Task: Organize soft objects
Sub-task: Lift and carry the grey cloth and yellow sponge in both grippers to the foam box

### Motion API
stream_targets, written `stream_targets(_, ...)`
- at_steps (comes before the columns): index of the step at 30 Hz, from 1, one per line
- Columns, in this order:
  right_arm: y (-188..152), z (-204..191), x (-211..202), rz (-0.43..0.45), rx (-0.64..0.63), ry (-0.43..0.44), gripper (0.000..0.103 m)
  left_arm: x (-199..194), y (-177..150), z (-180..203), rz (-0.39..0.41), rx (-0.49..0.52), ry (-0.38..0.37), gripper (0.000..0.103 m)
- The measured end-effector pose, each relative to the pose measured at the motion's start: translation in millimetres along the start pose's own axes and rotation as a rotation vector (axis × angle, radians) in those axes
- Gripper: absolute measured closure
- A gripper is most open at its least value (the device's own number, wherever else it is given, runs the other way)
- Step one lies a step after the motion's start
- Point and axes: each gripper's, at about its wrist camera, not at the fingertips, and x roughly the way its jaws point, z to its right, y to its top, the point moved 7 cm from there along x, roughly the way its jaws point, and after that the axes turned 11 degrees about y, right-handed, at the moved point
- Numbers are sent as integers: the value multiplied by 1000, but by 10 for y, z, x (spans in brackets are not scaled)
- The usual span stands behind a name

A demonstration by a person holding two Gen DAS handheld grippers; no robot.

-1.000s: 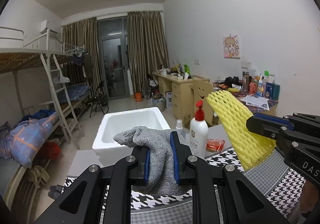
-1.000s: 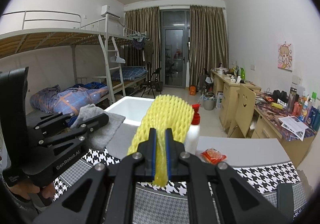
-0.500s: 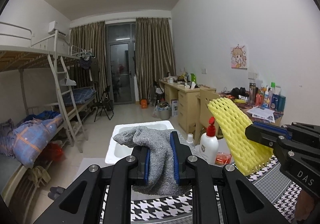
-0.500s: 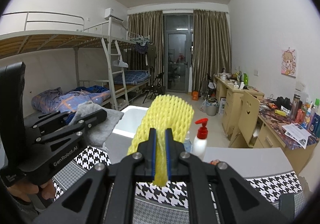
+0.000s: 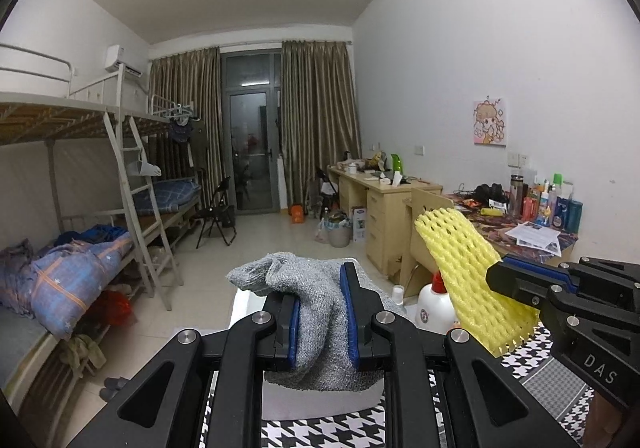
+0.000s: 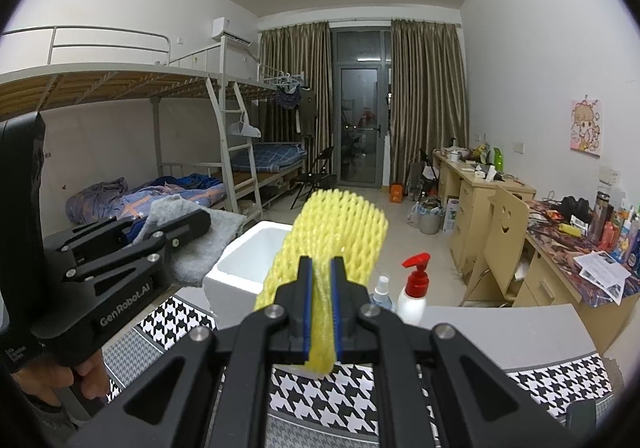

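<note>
So: my left gripper (image 5: 321,315) pinches the grey cloth (image 5: 316,300), my right gripper (image 6: 320,289) squeezes the yellow foam net (image 6: 340,232), both held up off the houndstooth mat (image 6: 540,384), prob. bc they're bound for the white foam box (image 6: 248,268) just ahead.

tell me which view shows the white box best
The right wrist view. There the white box shows its open top, inner wall and front face, just beyond the yellow net. In the left wrist view the grey cloth held in the left gripper hides nearly all of the box; only a pale strip shows.
</note>
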Motion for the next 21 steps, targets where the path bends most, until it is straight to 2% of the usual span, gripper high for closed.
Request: stream_targets(21,154,60,342,17,-8,-10,92,309,90,-68,9,-2,-8,84)
